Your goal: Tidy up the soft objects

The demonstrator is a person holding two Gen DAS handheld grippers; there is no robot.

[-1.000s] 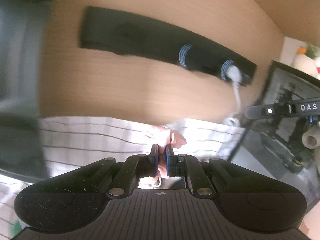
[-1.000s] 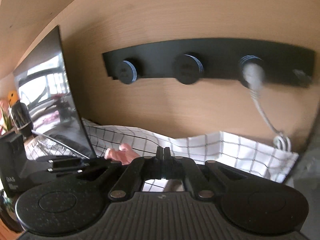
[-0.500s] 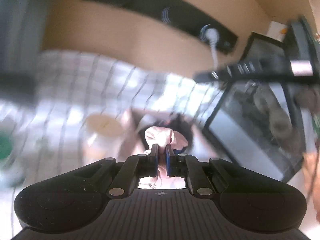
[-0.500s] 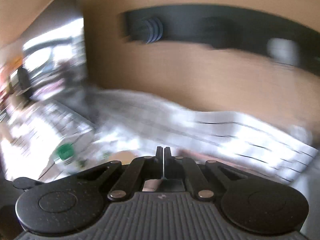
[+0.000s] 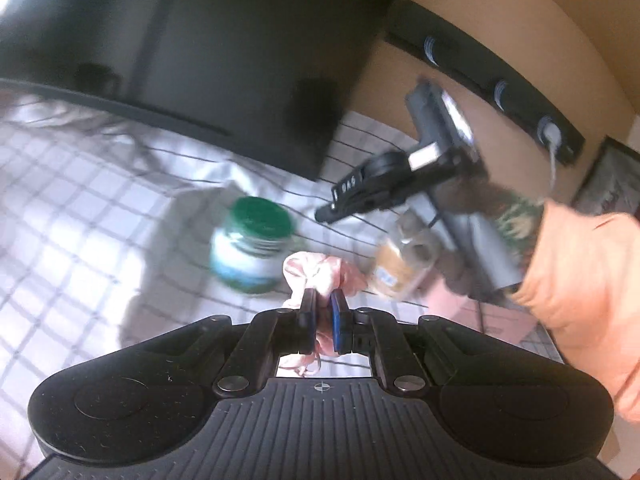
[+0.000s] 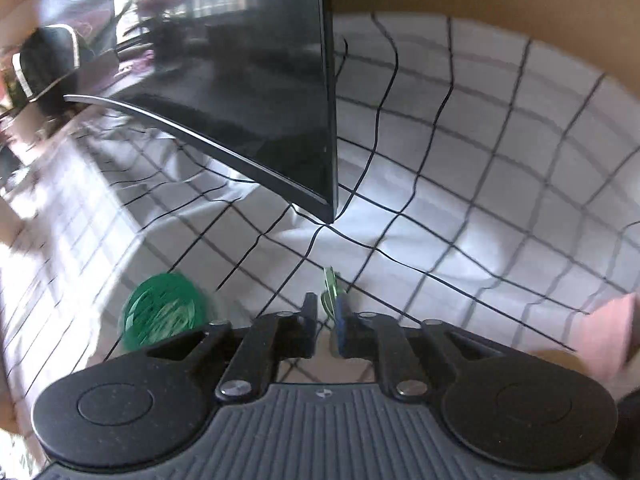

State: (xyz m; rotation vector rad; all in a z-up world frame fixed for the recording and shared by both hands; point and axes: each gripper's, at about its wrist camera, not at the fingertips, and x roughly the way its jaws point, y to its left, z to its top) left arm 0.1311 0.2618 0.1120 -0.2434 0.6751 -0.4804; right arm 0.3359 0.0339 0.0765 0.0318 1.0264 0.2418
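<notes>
Pinching crumpled pink cloth [image 5: 320, 274] (satiny).

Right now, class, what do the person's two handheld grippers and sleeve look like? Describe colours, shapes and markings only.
Each gripper, the left gripper and the right gripper, is matte black with a ribbed grey-black deck, two round side discs, silver pivot screws and blue-faced pads. White lettering marks the right gripper's side. The person's sleeve is peach-orange.

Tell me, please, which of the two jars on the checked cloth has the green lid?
The white jar left of the pink cloth has the green lid; the other jar, to the right, holds brown contents.
</notes>
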